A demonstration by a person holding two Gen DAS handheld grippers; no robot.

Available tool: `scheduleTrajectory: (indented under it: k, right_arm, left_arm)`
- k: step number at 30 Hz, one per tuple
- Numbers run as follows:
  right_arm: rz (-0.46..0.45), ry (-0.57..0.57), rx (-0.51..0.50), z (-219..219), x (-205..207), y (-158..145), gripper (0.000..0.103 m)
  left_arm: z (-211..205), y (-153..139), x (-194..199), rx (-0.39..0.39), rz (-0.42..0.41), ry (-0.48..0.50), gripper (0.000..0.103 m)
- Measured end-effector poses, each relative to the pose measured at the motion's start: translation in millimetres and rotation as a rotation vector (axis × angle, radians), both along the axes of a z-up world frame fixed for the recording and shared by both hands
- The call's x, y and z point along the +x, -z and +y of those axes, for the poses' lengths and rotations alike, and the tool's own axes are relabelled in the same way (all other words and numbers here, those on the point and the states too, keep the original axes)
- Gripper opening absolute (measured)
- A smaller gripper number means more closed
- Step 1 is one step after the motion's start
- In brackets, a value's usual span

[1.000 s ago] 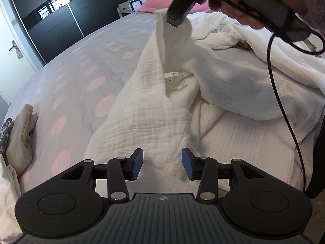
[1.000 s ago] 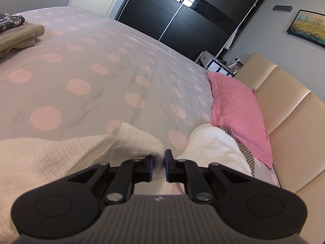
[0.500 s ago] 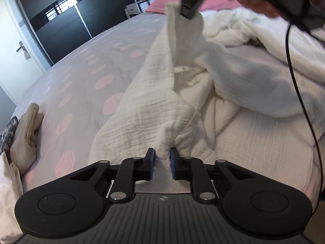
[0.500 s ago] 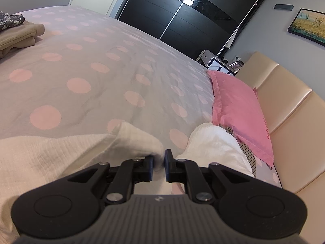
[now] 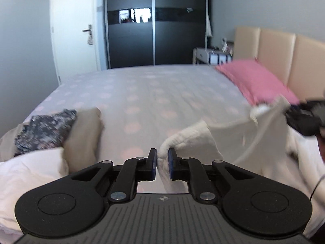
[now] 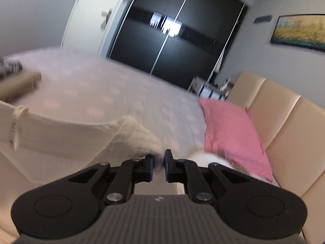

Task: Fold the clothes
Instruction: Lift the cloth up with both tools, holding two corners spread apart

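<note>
A white crinkled garment [image 5: 227, 140] hangs stretched above the bed between both grippers. My left gripper [image 5: 162, 158] is shut on one bunched edge of it. In the right wrist view the same garment [image 6: 67, 136] spreads to the left, its neck label [image 6: 15, 122] showing, and my right gripper [image 6: 158, 161] is shut on another edge. The right gripper [image 5: 302, 120] also appears at the right border of the left wrist view, blurred, holding the cloth up.
The bed [image 5: 154, 93] has a grey cover with pink dots. Folded clothes [image 5: 50, 130] are stacked at its left. A pink pillow [image 5: 256, 81] lies by the beige headboard [image 5: 284, 55]. More white laundry [image 6: 203, 158] sits near the pillow. Dark wardrobe doors [image 5: 154, 30] stand behind.
My left gripper, shut on the garment's edge, has lifted and swung up off the bed. My right gripper has risen too, and the cloth now hangs spread between them.
</note>
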State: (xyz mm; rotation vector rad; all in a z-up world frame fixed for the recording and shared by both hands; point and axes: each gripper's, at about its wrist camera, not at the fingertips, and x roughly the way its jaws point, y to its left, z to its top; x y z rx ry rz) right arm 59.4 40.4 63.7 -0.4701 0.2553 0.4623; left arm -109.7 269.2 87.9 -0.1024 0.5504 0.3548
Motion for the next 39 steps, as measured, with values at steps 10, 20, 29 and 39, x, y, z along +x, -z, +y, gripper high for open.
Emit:
scheduleTrajectory:
  k: [10,20,29,39]
  right_arm:
    - [-0.269,-0.131,0.317,-26.0,-90.3,-150.1,0.012]
    - [-0.614,0.0,0.541,-79.1,-168.3,-227.6,0.011]
    - [-0.792,-0.014,0.609,-127.6,-246.3,-249.7,0.012]
    - [-0.804,0.006,0.621,-120.2,-243.4,-262.7,0.012]
  left_arm:
    - [-1.7,-161.8,-51.8,0.173,-0.398,-0.092,0.009]
    - [-54.2,-259.8,-117.7,0.269,-0.724,-0.053,0.009]
    - [-72.6,-295.5,-181.3,0.227,-0.909,0.009,0.009]
    - [-63.5,-308.2,-181.3,0.26,-0.91,0.014,0.009]
